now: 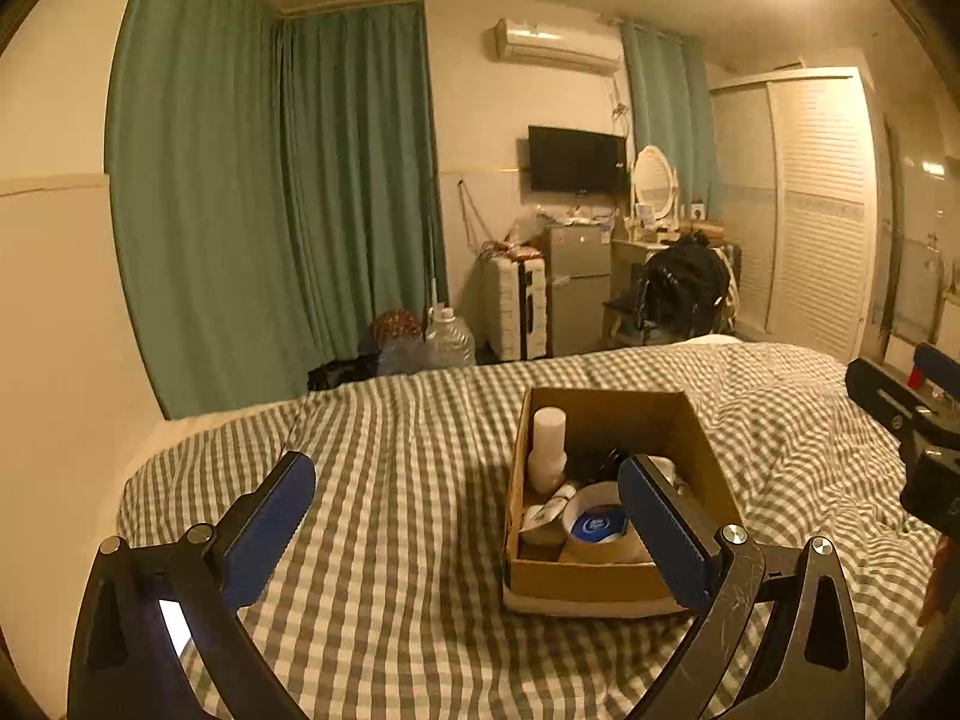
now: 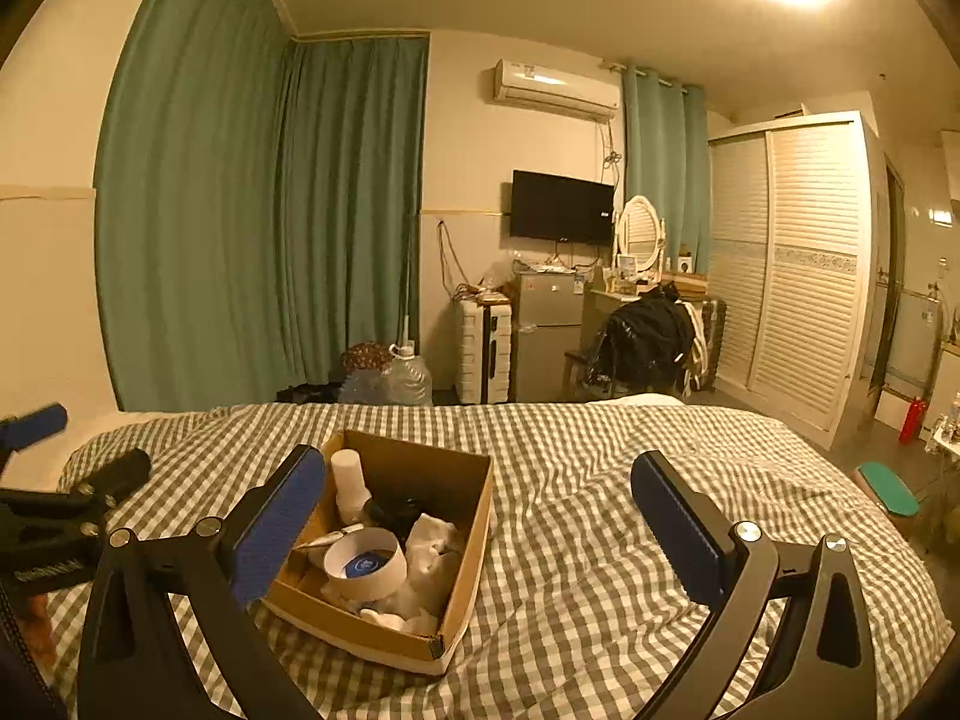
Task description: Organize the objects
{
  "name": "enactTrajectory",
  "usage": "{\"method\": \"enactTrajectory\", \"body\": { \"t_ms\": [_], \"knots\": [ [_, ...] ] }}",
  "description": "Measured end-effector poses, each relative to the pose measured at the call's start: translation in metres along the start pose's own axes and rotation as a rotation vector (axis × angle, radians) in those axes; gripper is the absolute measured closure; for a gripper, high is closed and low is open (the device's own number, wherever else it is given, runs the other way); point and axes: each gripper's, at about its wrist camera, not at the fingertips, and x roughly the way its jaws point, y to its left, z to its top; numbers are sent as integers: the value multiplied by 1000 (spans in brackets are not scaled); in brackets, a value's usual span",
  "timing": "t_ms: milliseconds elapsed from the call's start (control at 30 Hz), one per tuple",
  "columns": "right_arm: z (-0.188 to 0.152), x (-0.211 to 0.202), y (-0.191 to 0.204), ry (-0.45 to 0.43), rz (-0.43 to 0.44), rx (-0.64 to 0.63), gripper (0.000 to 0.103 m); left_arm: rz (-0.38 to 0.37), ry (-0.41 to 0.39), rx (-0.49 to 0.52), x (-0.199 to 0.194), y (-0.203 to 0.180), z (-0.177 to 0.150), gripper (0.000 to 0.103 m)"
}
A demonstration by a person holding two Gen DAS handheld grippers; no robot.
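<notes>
Both hand-held grippers, left (image 1: 467, 483) and right (image 2: 478, 480), wide open and empty over cardboard box (image 1: 690, 420) on checked bedspread (image 1: 390, 450).

A cardboard box (image 2: 414, 546) sits on the bed (image 2: 600, 540), holding a tape roll (image 2: 366, 564) in front of a bottle (image 2: 350, 483).

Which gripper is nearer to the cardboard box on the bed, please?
Neither clearly. The left gripper sits left of the cardboard box, one finger overlapping its near right corner. The right gripper sits to its right, one finger overlapping its left wall.
</notes>
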Motion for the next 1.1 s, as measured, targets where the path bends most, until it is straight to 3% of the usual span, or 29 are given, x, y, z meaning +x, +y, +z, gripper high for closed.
{"method": "enactTrajectory", "body": {
  "t_ms": [400, 1100],
  "knots": [
    [-4, 3, -5, 27, -12, 24, 1, -40, -5, 1, -9, -7, 2, 0],
    [-9, 7, 5, 48, -9, 6, 1, -33, -2, -11, -8, -7, 2, 0]
  ]
}}
